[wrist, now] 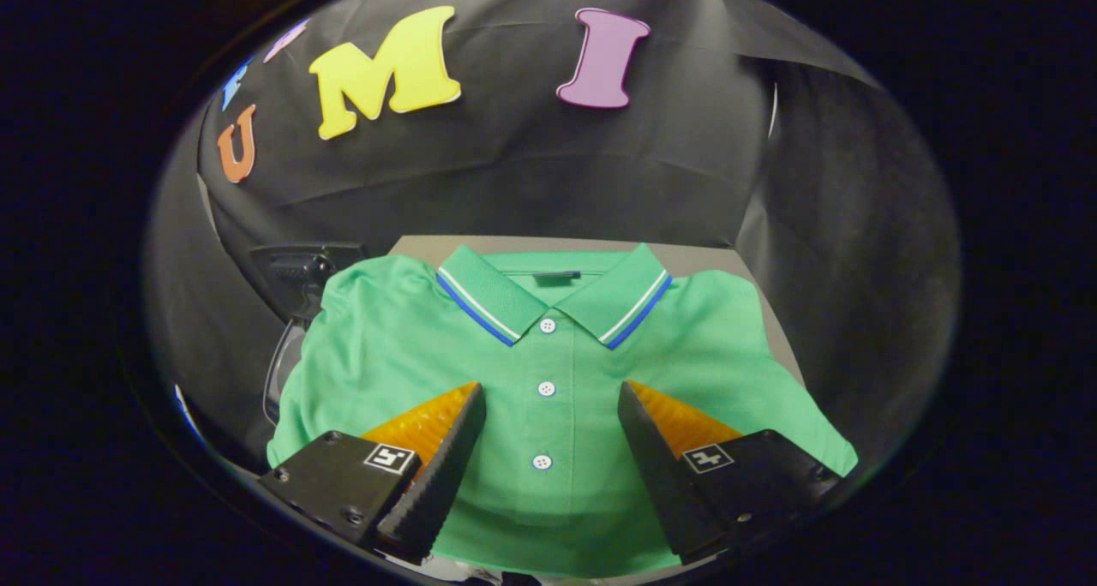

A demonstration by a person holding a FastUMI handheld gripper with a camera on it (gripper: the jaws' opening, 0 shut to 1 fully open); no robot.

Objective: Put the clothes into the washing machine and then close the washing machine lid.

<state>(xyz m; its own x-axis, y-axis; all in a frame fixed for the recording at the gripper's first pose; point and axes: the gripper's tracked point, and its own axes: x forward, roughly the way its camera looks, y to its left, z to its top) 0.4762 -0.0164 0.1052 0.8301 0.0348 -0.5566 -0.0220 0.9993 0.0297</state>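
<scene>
A green polo shirt (pixel 548 372) with a blue-and-white striped collar and white buttons lies folded flat on a grey surface (pixel 428 245). My gripper (pixel 548 393) hovers over the shirt's lower front, open wide, its two fingers standing either side of the button placket. Nothing is held between them. The collar lies beyond the fingertips.
A dark object with a curved rim (pixel 296 312) sits just past the shirt's left sleeve, partly hidden by the cloth; I cannot tell what it is. Black cloth walls close in behind and to the right of the surface.
</scene>
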